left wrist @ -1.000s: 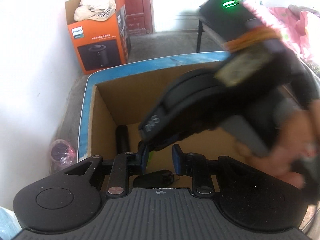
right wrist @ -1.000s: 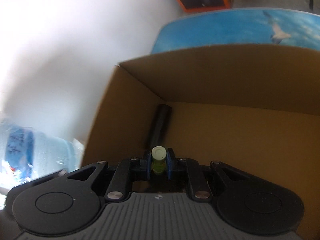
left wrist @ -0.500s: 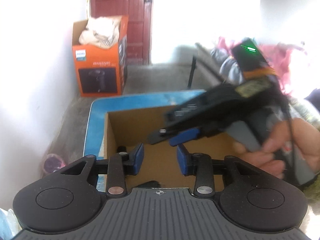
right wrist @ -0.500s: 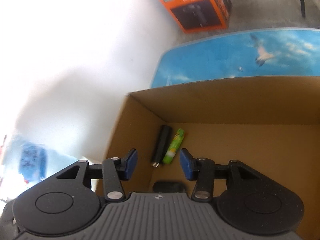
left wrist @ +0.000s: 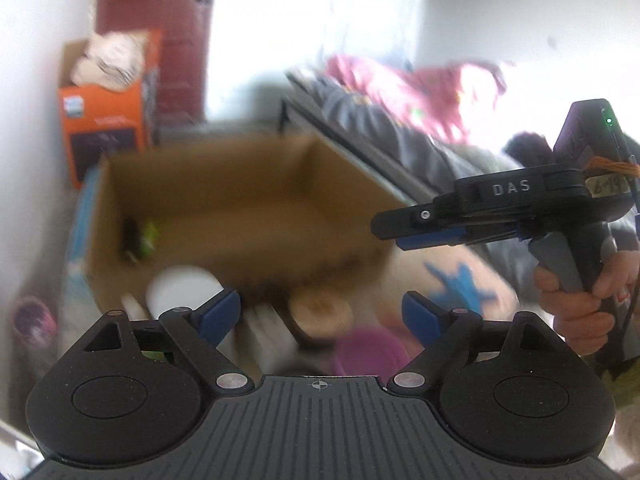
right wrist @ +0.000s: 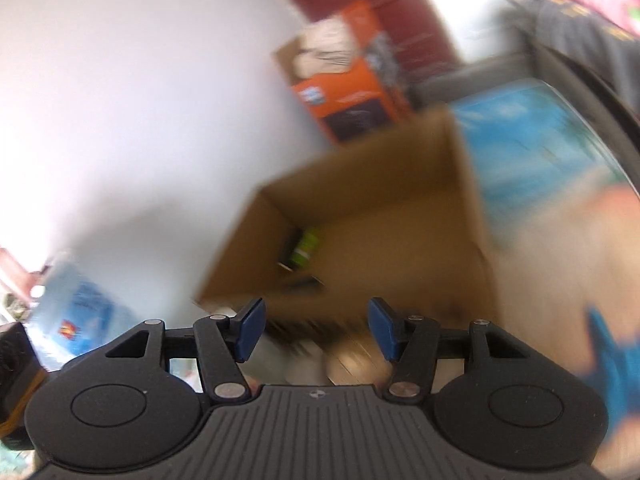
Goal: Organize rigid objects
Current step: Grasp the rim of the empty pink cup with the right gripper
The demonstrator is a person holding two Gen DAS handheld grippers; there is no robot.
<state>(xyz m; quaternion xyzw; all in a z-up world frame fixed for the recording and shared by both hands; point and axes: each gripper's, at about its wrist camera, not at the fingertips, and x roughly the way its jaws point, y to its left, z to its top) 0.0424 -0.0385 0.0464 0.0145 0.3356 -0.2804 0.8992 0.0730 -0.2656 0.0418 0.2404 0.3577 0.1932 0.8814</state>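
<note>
An open cardboard box (left wrist: 240, 208) (right wrist: 360, 216) stands on a blue-printed table. Inside it, at the left wall, a green tube (left wrist: 150, 236) (right wrist: 306, 246) lies next to a black cylinder (left wrist: 130, 236) (right wrist: 290, 248). A small flat black item (right wrist: 304, 282) rests nearer the front wall. My left gripper (left wrist: 320, 312) hangs in front of the box, its jaws opening, with nothing between them. My right gripper (right wrist: 316, 328) (left wrist: 404, 236) is held off to the box's right, its jaws also opening and empty.
Blurred objects lie in front of the box: a white round thing (left wrist: 180, 296), a wooden disc (left wrist: 320, 312) and a purple round piece (left wrist: 368, 352). An orange carton (left wrist: 104, 136) (right wrist: 352, 92) stands behind. A large water bottle (right wrist: 76, 312) is at the left, and a bed with clothes (left wrist: 400, 120) at the right.
The right gripper let go of the green tube, which now lies in the box. Both grippers opened and pulled back out of the box, the right one swinging off to the right.
</note>
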